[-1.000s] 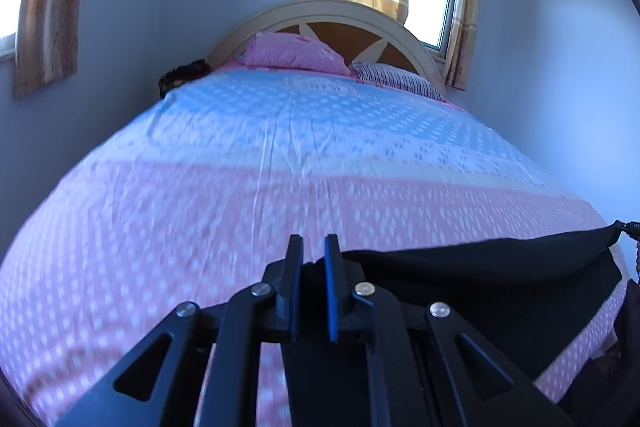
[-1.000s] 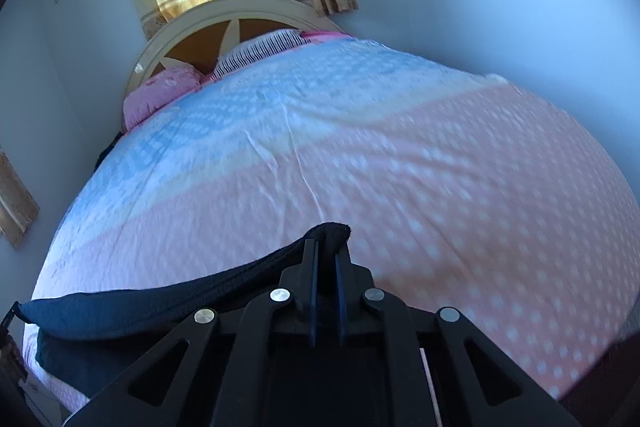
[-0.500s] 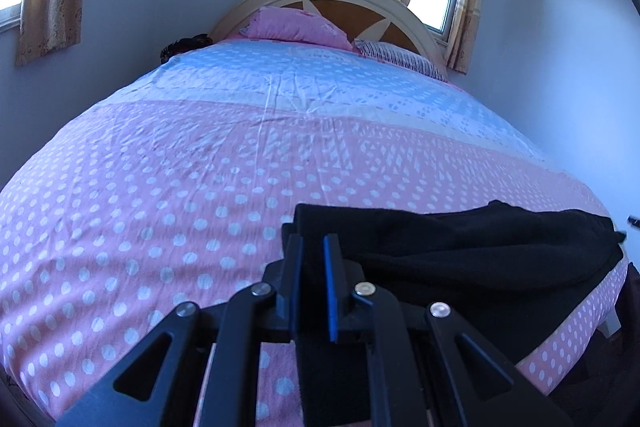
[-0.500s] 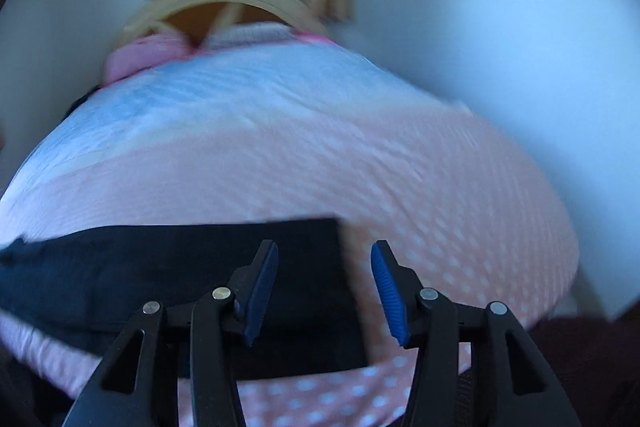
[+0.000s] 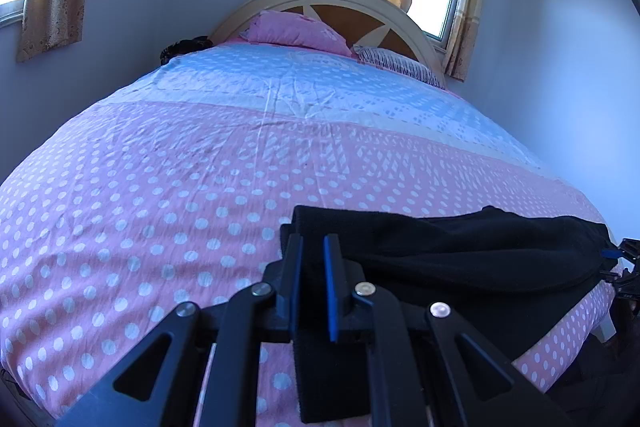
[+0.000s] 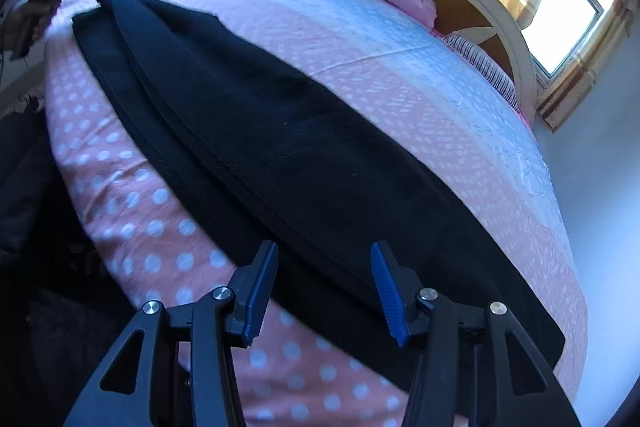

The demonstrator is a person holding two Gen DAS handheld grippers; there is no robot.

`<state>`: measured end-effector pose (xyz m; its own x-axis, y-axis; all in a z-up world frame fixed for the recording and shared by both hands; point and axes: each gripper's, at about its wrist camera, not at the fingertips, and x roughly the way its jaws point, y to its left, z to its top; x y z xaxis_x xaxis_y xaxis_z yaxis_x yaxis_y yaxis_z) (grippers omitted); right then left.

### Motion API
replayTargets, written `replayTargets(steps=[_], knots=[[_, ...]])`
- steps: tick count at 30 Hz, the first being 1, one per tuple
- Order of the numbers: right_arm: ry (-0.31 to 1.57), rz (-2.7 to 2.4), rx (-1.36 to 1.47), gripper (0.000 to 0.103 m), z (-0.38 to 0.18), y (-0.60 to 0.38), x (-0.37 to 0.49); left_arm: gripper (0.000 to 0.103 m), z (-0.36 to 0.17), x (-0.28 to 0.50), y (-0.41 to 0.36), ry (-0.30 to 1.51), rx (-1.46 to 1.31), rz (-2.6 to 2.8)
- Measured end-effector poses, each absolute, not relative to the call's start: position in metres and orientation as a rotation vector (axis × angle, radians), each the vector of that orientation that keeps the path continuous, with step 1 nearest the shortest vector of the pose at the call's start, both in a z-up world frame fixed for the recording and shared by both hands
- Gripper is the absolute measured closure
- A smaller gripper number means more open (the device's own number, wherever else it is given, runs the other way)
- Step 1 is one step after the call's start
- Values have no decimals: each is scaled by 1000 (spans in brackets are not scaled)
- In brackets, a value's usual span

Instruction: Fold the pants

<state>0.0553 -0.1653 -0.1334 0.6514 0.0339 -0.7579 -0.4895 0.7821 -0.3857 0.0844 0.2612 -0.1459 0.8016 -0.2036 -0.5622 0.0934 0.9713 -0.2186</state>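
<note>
The bed point(image 5: 200, 167) filled both frames; the pants point(image 6: 280, 131) lay along its near edge, lower right in the left view. Your left tongs point(image 5: 312, 259) were nearly closed, pinching one end; your right tongs point(image 6: 324, 267) gaped empty. A one-sided pull could skew the fold.

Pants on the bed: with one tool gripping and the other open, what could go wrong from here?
1. The pants lie near the bed edge; a pull could drag them off.
2. The left tool is shut on one end only; moving it alone may skew the fold.
3. The right tool is open above the cloth; shutting here may catch only the top layer.
</note>
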Motion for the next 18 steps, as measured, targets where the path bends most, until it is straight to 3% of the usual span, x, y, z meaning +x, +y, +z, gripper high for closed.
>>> replayTargets(steps=[1,3,4,11,13,14,18], knots=[[817,323,-617,57,-135,-164,59,92,-146,85,260,622,-184,-159],[819,352,-591,76,-133,-164,67,92,-147,86,259,626,-180,-158],[822,356,-588,98,-129,-165,68,92,-147,86,259,627,-178,-160],[765,353,-572,100,-97,-173,45,93,-126,65,255,526,-56,-240],[780,356,-569,100,-103,-175,41,93,-127,60,255,527,-34,-252],[788,356,-572,100,-108,-175,42,100,-131,59,255,540,-29,-260],[822,349,-588,100,-135,-173,38,101,-151,58,267,590,-51,-243]])
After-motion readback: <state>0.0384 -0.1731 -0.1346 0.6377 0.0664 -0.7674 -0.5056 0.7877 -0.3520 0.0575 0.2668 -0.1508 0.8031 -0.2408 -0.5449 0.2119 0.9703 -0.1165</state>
